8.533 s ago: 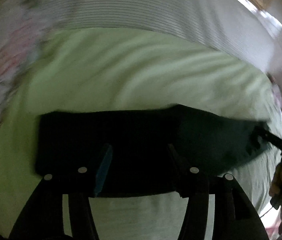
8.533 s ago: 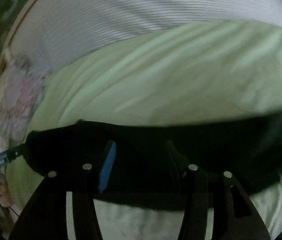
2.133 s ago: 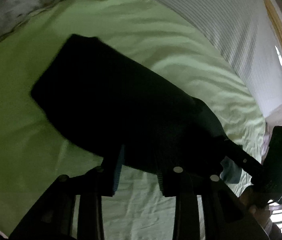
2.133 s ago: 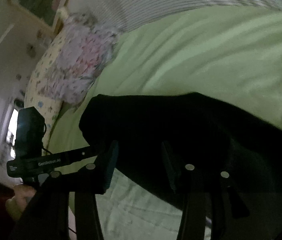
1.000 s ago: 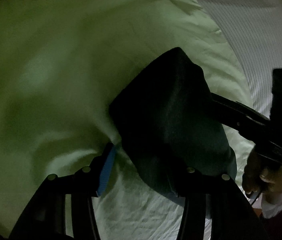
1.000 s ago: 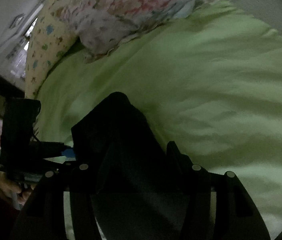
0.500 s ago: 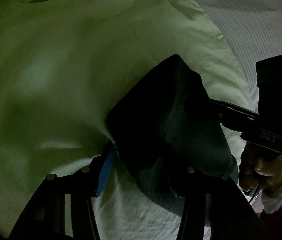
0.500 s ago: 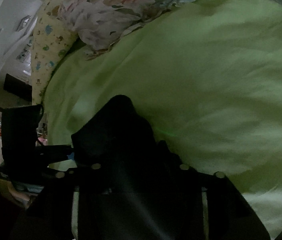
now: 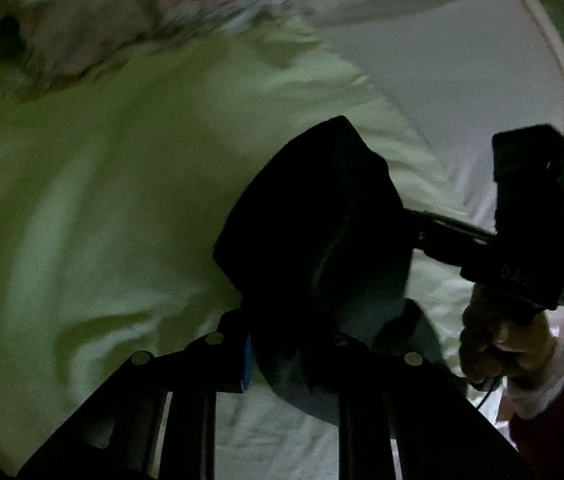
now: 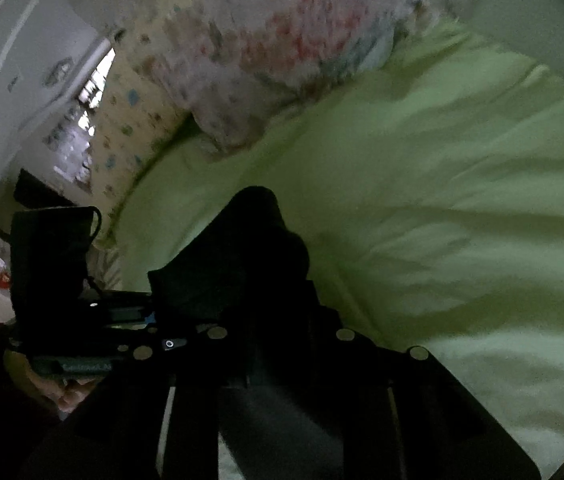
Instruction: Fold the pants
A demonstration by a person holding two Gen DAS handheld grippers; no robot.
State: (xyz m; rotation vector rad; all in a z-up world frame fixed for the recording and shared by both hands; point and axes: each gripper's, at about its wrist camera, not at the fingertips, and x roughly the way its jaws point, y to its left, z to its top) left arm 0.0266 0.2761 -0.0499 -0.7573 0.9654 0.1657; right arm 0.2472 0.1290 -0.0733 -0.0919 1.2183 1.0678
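The dark pants (image 9: pixel 321 236) hang bunched and folded over between both grippers, above the light green bedsheet (image 9: pixel 82 220). My left gripper (image 9: pixel 289 344) is shut on the pants' lower edge. In the right wrist view the pants (image 10: pixel 242 264) fill the space between my right gripper's (image 10: pixel 278 320) fingers, which are shut on the cloth. The right gripper's body and the hand that holds it show in the left wrist view (image 9: pixel 521 216), its fingers buried in the cloth. The left gripper shows at the left of the right wrist view (image 10: pixel 82 312).
A floral pillow (image 10: pixel 266 52) lies at the head of the bed, with a patterned cushion (image 10: pixel 130 120) beside it. A white striped wall (image 9: pixel 441 52) runs behind the bed. The green sheet (image 10: pixel 461 220) spreads wide to the right.
Over the last seconds both grippers came together, doubling the long flat pants over. In the last half second both grippers tilted up; the pillow and wall came into view.
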